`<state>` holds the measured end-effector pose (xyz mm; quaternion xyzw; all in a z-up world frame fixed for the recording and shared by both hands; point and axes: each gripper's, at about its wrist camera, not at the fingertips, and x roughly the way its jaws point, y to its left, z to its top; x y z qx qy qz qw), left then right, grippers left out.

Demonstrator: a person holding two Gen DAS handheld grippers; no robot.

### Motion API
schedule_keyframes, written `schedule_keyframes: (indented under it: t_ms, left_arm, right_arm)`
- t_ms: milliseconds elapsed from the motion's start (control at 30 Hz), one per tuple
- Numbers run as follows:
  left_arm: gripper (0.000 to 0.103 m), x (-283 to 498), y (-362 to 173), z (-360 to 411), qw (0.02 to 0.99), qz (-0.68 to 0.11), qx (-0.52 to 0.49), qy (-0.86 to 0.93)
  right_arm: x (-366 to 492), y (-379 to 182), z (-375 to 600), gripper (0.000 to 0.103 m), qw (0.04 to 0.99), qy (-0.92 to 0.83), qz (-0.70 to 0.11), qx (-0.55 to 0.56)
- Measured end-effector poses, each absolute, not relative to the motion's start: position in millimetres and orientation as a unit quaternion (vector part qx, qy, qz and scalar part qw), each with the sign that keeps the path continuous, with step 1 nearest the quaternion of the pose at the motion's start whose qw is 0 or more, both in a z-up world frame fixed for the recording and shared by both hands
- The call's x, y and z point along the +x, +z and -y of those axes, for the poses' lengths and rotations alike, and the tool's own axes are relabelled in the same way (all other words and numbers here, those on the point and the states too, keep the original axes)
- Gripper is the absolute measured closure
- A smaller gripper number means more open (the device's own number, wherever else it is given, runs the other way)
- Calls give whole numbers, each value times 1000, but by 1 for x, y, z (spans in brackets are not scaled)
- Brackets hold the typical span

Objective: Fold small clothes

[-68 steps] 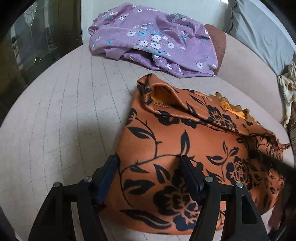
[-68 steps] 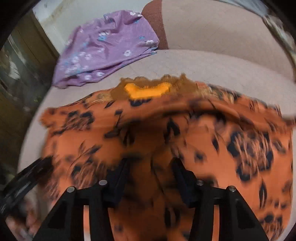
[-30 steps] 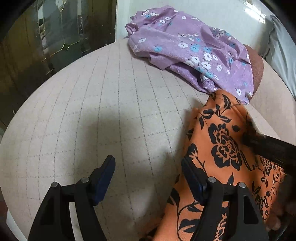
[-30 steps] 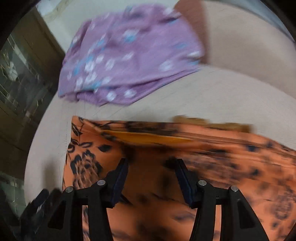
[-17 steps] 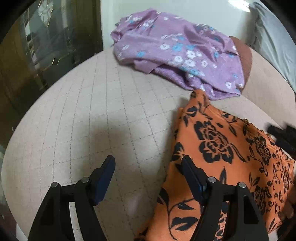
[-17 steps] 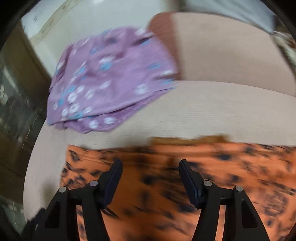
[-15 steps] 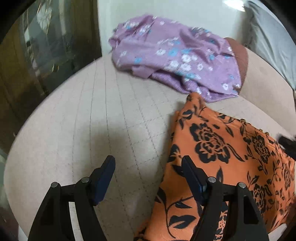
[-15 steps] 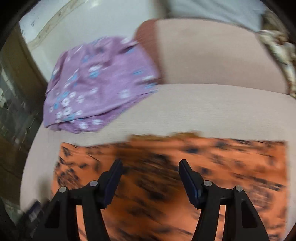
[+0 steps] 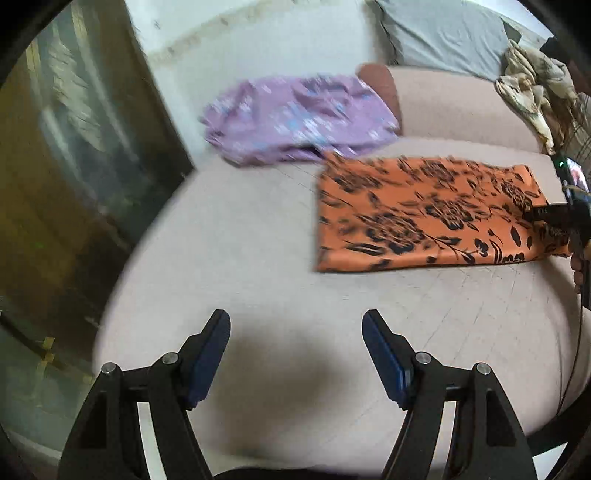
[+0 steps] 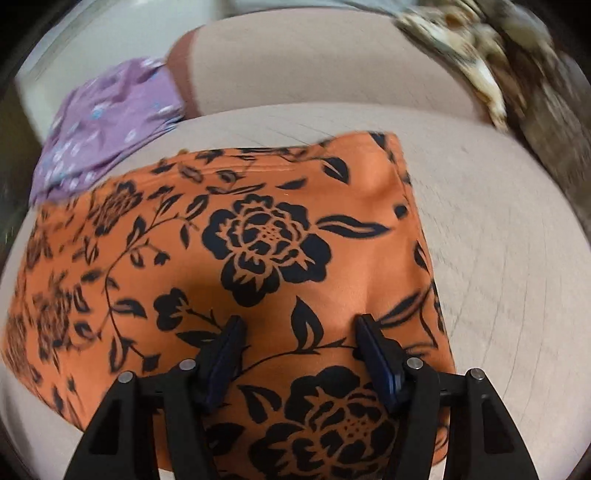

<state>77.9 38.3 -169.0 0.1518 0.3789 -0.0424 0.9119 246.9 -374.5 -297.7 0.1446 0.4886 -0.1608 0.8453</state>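
Note:
An orange garment with black flowers (image 9: 424,214) lies flat as a folded rectangle on the beige cushion (image 9: 240,251). My left gripper (image 9: 295,325) is open and empty, pulled back over bare cushion to the garment's near left. My right gripper (image 10: 299,332) is open, its fingers spread just over the garment's (image 10: 258,243) near right part, holding nothing. In the left wrist view the right gripper's body (image 9: 569,218) shows at the garment's right end.
A purple flowered garment (image 9: 295,118) lies crumpled at the back left, also in the right wrist view (image 10: 107,136). A grey pillow (image 9: 443,33) and a patterned cloth (image 9: 532,85) sit at the back right. A dark glass cabinet (image 9: 74,147) stands left.
My left gripper has backed away from the orange garment, which now lies farther off and flat. My right gripper has come down closer over the garment's right part.

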Motion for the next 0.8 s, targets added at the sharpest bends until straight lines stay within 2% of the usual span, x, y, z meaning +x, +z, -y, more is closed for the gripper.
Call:
schedule_keyframes:
  t_ms: [167,267,600,800]
  left_arm:
    - [22,40,-102,-80,936,-328,131,1]
    - [22,25,-83,-88,940,-318,126,9]
    - [21,11,-70,-63,943,-305,129,-13]
    - [21,61,-94,-62,936,-345,60,-19]
  right_arm:
    - [238,-292,373,38,844,-173,-490,134]
    - [230,-290,373,38,841,-164,-500,122]
    - [201,-292,382,38,832,-146,-517,139]
    - [182,-280,392,39,835,-105,-517,158]
